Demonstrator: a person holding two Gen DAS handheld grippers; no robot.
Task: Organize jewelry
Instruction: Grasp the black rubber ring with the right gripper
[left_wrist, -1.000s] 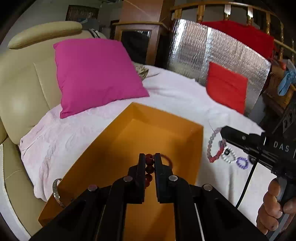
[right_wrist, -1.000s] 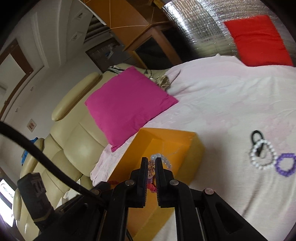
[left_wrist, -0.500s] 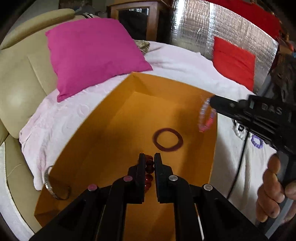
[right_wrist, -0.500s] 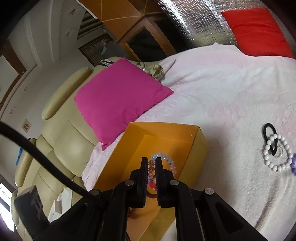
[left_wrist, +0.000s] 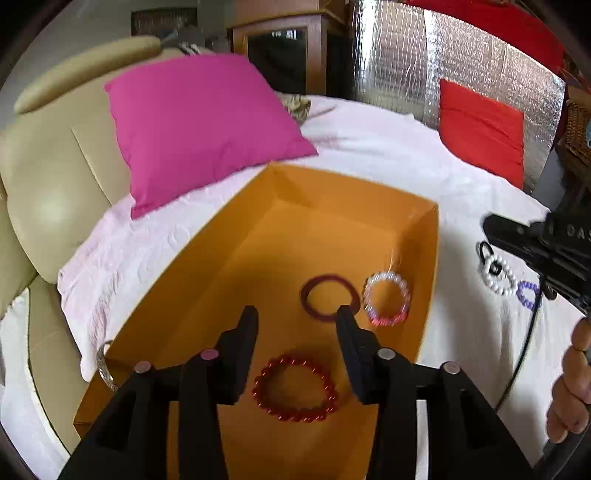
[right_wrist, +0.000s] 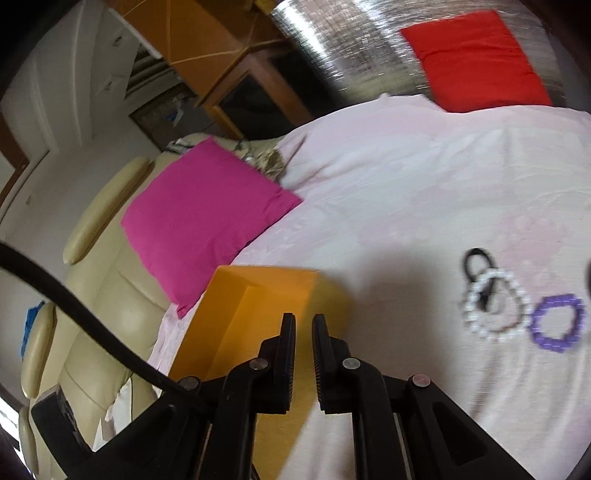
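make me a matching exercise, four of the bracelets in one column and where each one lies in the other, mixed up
Things:
1. red bead bracelet
2. dark ring
3. white bead bracelet
4. silver bangle

Places:
A. on the sheet, over a black loop
B. in the box, between the left gripper's open fingers
C. at the box's outer left wall
D. in the box, beside a pink and white bracelet

Pairs: 1-B, 2-D, 3-A, 4-C
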